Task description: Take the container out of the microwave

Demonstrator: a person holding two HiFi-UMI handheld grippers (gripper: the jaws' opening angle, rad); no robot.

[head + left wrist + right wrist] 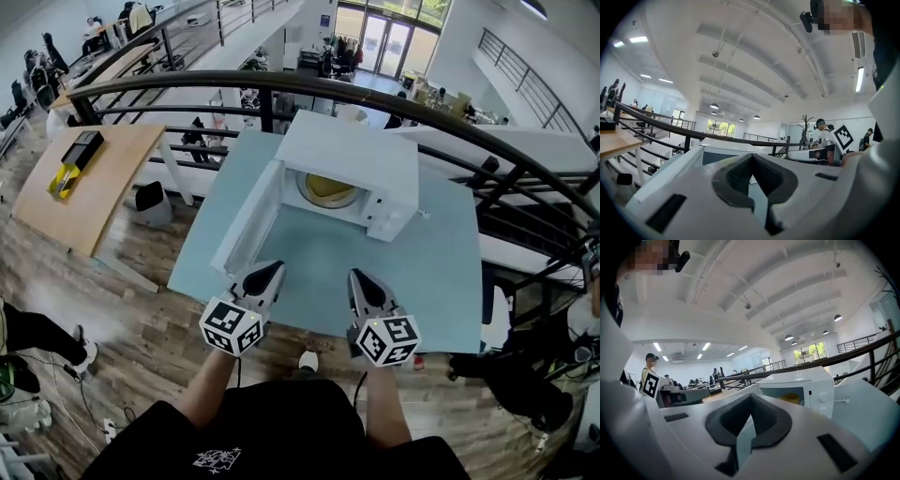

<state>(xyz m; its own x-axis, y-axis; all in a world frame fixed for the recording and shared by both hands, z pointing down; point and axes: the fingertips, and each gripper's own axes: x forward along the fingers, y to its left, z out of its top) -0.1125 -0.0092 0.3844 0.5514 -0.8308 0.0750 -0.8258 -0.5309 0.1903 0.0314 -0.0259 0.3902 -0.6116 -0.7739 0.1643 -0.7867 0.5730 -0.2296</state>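
Nearest the person, both forearms are reaching forward side by side, each hand holding its tool roughly level and pointing at the microwave (352, 159). The left gripper (275, 267) is showing its jaws pressed together at the tips with nothing between them, and the right gripper (358, 277) is doing the same (its dark pads are meeting in a closed point). Both tips are hovering over the near part of the pale blue table (422, 272), in front of the microwave and well apart from it. A bare stretch of tabletop is lying between the tips and the microwave's mouth. The door (246, 220) is standing swung wide to the left of the microwave, its outer edge coming near the left gripper's tip, so the open room is lying to the right of that door. The container (328, 190), yellow and round, is sitting inside the microwave's cavity, straight ahead of the gap between the two grippers and touched by neither. The control panel is flanking the cavity on the microwave's right side. Behind the microwave a dark curved railing (281, 84) is running along the far edge of the table, with a lower floor visible beyond it.
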